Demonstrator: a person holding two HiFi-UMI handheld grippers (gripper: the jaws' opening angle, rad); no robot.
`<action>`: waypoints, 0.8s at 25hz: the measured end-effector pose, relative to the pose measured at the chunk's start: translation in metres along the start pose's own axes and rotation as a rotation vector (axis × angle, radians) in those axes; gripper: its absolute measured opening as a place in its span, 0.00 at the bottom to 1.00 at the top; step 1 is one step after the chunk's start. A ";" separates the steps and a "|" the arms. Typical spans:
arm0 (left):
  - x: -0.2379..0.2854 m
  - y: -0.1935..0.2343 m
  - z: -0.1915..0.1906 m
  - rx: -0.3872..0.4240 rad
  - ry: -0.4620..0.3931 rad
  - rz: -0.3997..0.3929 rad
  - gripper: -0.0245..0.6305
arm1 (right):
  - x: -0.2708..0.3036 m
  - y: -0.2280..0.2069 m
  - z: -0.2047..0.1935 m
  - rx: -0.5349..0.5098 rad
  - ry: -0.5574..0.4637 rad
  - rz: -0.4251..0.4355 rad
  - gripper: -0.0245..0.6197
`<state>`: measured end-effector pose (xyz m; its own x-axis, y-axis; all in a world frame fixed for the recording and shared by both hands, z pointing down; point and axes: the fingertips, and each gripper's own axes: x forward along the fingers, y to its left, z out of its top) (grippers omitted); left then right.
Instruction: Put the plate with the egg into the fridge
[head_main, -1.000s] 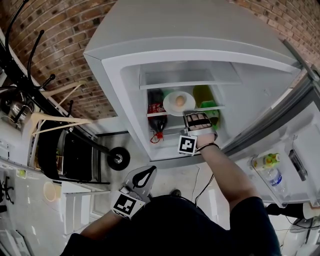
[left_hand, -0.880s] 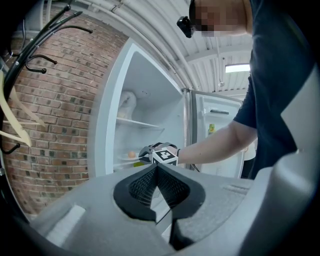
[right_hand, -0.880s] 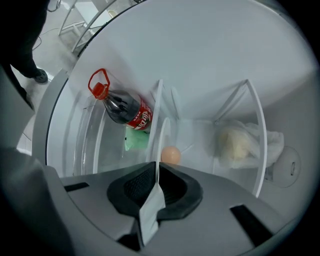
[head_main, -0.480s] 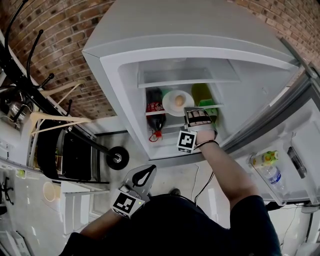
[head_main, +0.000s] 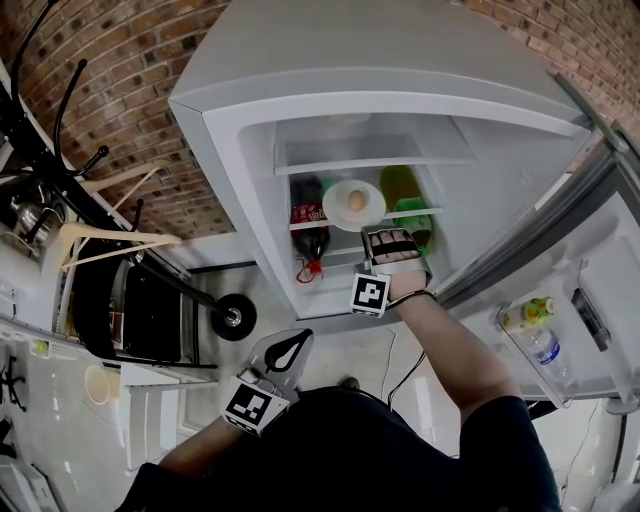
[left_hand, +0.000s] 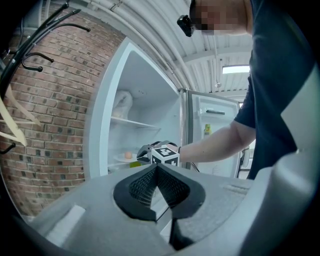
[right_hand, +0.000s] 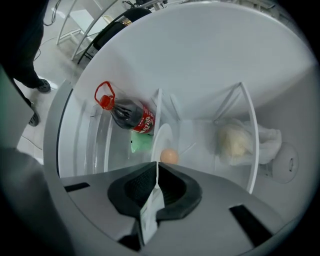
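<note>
**Head view.** A shelf edge crosses the dark bottle (head_main: 308, 240) and hides part of it. The green object (head_main: 408, 198) sits partly behind the plate (head_main: 338, 208), and we cannot identify it. The door bottles (head_main: 535, 328) are too small for us to read their labels.

**Right gripper view.** The pale bundle (right_hand: 235, 140) is blurred, so we leave it unnamed.

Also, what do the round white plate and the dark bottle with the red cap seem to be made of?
Round white plate: probably glazed ceramic, since it is smooth, opaque and thin-rimmed; white plastic is possible. Dark bottle with red cap: likely clear plastic around dark drink, judging by its sheen.
</note>
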<state>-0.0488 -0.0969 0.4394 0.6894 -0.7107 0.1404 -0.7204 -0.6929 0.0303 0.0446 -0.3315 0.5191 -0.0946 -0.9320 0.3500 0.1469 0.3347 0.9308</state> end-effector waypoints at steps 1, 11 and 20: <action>0.000 0.000 0.000 0.003 0.000 -0.001 0.03 | 0.003 0.000 0.000 -0.003 0.002 0.002 0.07; -0.005 0.007 -0.004 -0.004 0.009 0.023 0.03 | 0.026 -0.005 -0.002 0.005 0.016 0.002 0.05; -0.003 0.011 -0.005 -0.011 0.020 0.027 0.03 | 0.032 -0.012 -0.004 0.011 0.021 -0.020 0.05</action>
<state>-0.0594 -0.1021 0.4443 0.6683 -0.7263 0.1609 -0.7395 -0.6722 0.0368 0.0433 -0.3660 0.5193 -0.0767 -0.9411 0.3294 0.1338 0.3177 0.9387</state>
